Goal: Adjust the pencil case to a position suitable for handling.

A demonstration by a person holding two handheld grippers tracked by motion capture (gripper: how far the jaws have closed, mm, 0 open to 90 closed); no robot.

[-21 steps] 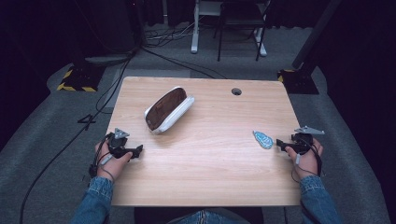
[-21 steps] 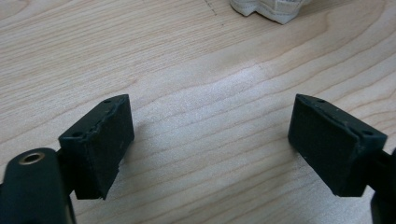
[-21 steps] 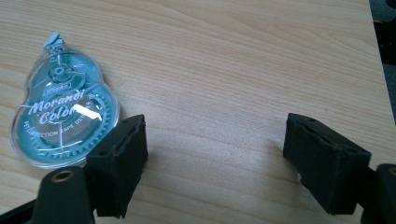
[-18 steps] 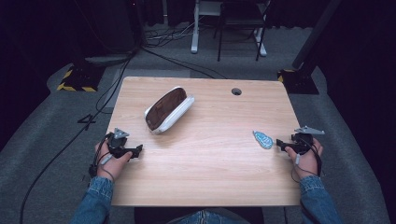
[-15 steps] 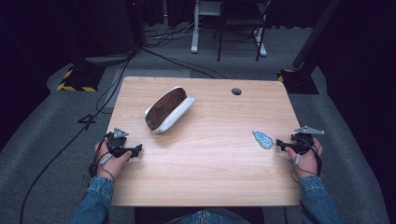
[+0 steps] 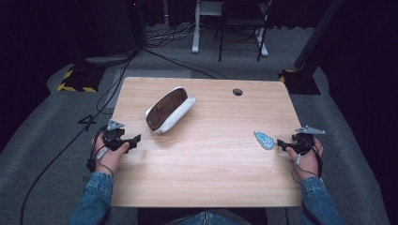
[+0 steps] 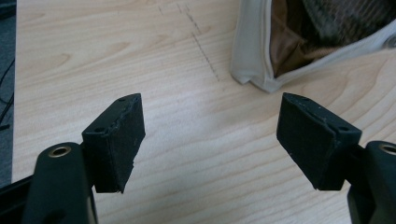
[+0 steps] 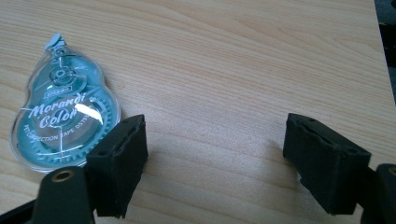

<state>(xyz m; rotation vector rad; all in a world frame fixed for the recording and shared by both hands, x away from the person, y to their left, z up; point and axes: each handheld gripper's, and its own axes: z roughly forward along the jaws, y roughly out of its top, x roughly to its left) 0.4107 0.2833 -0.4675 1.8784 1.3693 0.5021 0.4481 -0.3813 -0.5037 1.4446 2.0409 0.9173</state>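
A white pencil case [image 6: 169, 110] with a brown lining lies open at the table's back left; its near corner [image 7: 299, 51] appears ahead and to the right of my left jaws. A teal correction tape dispenser [image 6: 264, 139] lies flat near the right edge, and in the right gripper view the dispenser [image 8: 63, 119] sits just beside and partly behind the left jaw. My left gripper [image 6: 135, 138] rests at the table's left edge, open and empty [image 7: 210, 140]. My right gripper [image 6: 280, 143] rests at the right edge, open and empty [image 8: 217, 163], just right of the dispenser.
The wooden table [image 6: 206, 164] has a cable hole [image 6: 237, 92] at the back right. Cables [image 6: 70, 140] trail over the grey floor on the left. A chair and desk legs [image 6: 230, 33] stand behind the table.
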